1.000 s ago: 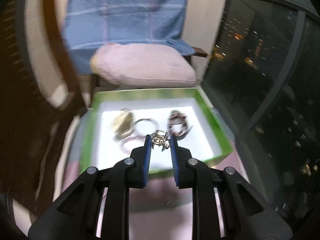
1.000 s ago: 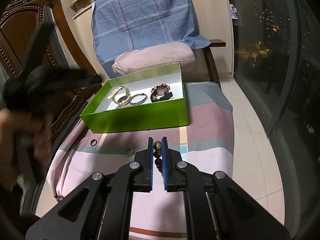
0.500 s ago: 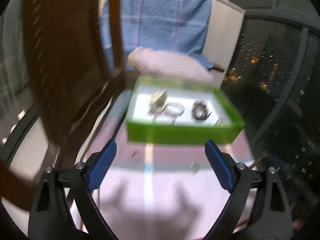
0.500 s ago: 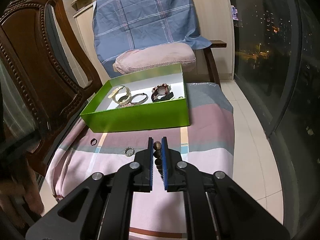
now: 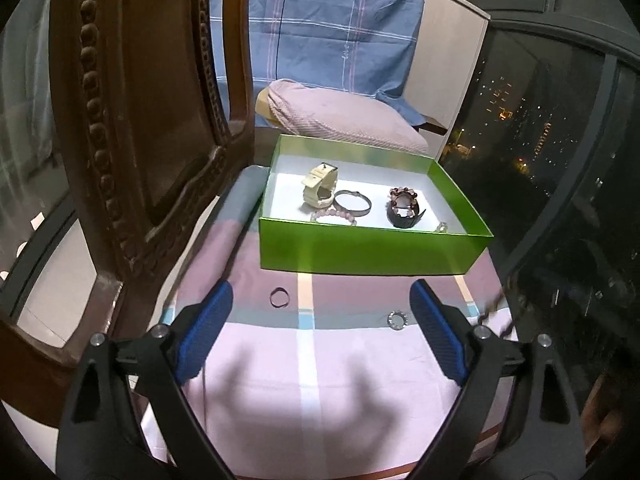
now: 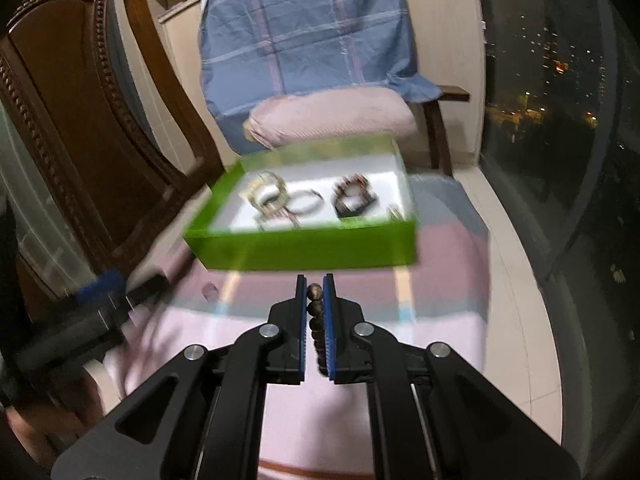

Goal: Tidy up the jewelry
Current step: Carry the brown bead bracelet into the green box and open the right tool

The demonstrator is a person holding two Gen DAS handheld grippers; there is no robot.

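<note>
I am carrying a dark bead bracelet (image 6: 316,320) in my right tool (image 6: 315,292), jaws clamped on the strand, toward the green box (image 6: 304,246). My left tool (image 5: 320,312) is hanging over the table (image 5: 320,380) with its jaws wide apart and nothing between them; they have just been opening.

To do this well, I am judging that I should clear the box's near wall with the dangling beads before lowering, then release over bare floor at the right front, away from the cream watch (image 5: 320,186), the thin bangle (image 5: 352,202) and the beaded stack (image 5: 404,210).

The bracelet's strand is running lengthwise along the jaws, its top bead pointing toward the box, the rest trailing back toward me. A ring (image 5: 279,297) and a sparkly ring (image 5: 397,319) are waiting on the table.
</note>
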